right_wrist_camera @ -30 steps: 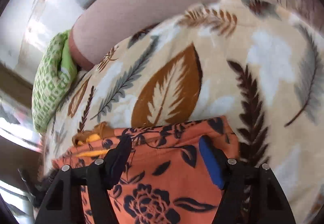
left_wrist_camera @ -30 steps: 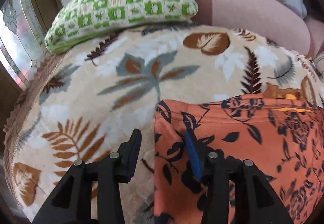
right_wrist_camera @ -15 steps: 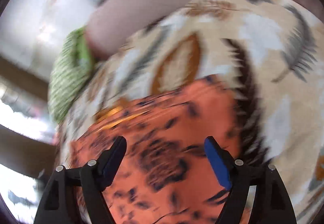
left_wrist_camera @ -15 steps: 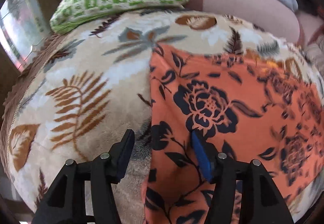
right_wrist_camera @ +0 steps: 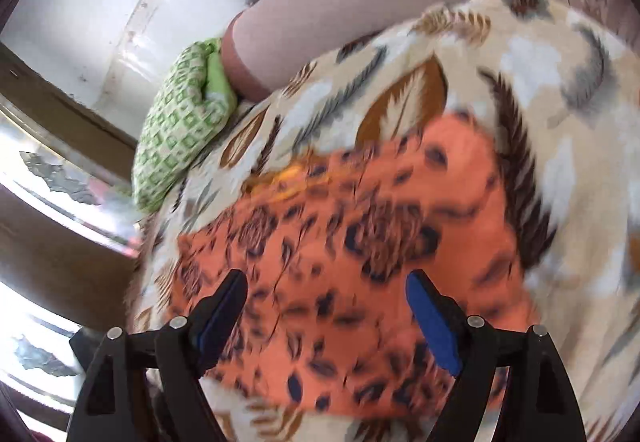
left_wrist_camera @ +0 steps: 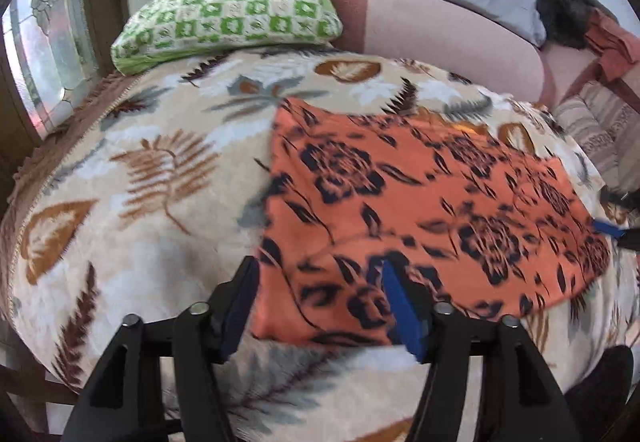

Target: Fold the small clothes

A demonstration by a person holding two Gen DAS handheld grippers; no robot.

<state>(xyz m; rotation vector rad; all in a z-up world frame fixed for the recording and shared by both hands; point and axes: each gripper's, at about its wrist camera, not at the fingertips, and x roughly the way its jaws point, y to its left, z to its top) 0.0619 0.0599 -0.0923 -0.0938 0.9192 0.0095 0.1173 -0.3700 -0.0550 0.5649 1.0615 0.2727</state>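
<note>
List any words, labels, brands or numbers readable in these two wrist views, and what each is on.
None: no readable text in either view.
Orange flowered cloth: printed flowers and leaves only, blurred; no label shows.
Leaf-print blanket: pattern only.
Green checked pillow: small motifs in its squares, no letters.
Left gripper and right gripper: no markings visible.

garment (left_wrist_camera: 420, 202) flat on the blanket (left_wrist_camera: 140, 242), pillow (left_wrist_camera: 232, 10) behind, at the blanket's far-left edge
</note>
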